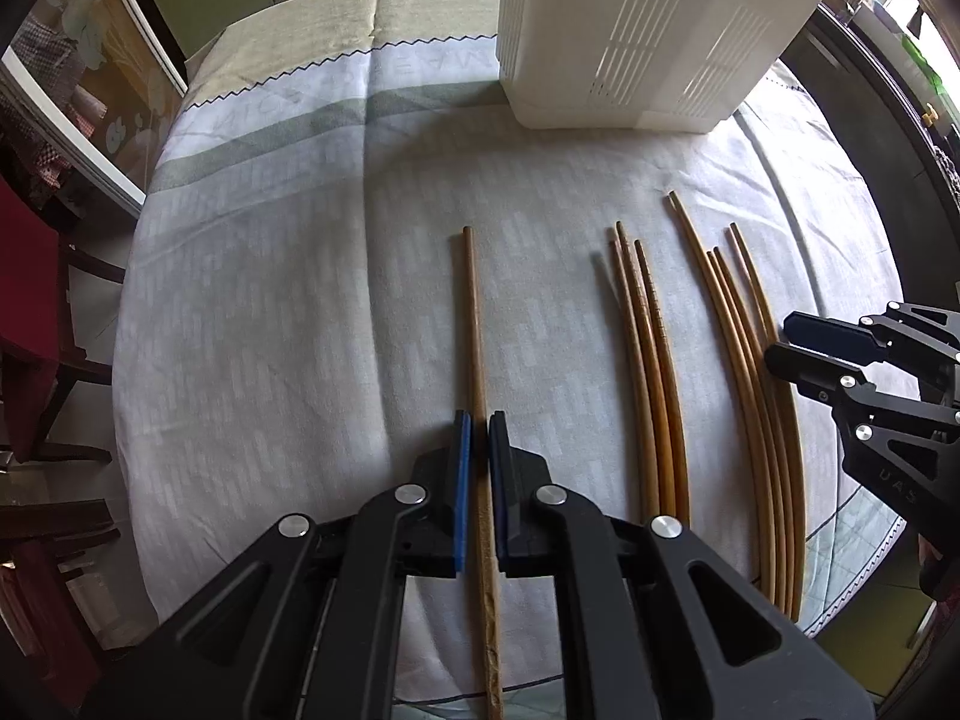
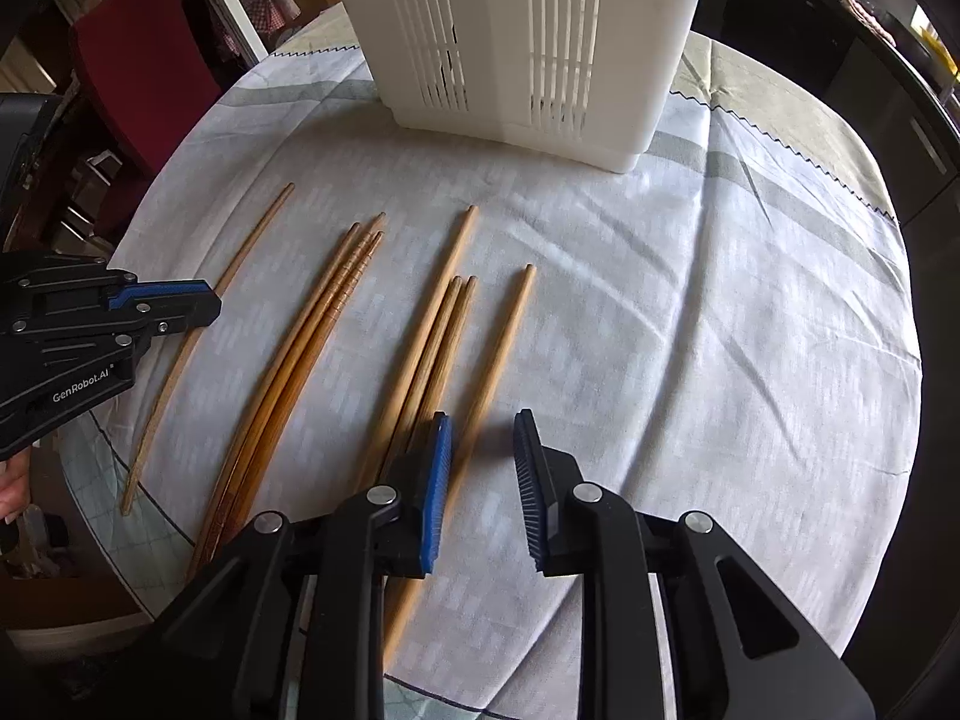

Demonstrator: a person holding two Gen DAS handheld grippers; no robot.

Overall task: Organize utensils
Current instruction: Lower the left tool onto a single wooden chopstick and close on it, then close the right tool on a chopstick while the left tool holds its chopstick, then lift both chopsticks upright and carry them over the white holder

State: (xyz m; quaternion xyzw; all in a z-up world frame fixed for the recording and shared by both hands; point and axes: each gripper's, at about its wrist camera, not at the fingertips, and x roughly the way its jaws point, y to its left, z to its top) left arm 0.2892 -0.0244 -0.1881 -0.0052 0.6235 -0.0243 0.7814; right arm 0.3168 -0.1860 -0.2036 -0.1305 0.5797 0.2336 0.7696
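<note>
**Left hand-held gripper clamps one chopstick; right one sits part-open over another**

A table (image 1: 252, 312) covered with a pale patterned cloth fills both wrist views. At its far side stands a white slotted holder (image 1: 648, 30), upright.

Eight wooden chopsticks lie on the cloth, all running roughly from the near edge toward the holder. One lone chopstick (image 1: 474, 324) lies apart on the left. To its right is a group of three (image 1: 651, 360), darker and packed side by side. Further right is a group of four (image 1: 744, 348), lighter in colour.

The left hand-held gripper (image 1: 480, 438) points steeply down at the table. Its blue pads are closed tight on the lone chopstick, which runs straight between them, its tip extending toward the holder.

The right hand-held gripper (image 2: 483, 450) also points steeply down, over the near part of the group of four. Its jaws stand partly open with a clear gap. The rightmost chopstick (image 2: 510, 324) of that group passes just beside the left pad, at the edge of the gap; the pads do not press on it. The other three of the group lie to the left of that pad.

From the left wrist view, the right hand-held gripper appears at the right edge, near the group of four. A bit of a person's hand (image 2: 12, 495) shows at the left edge of the right wrist view.
</note>
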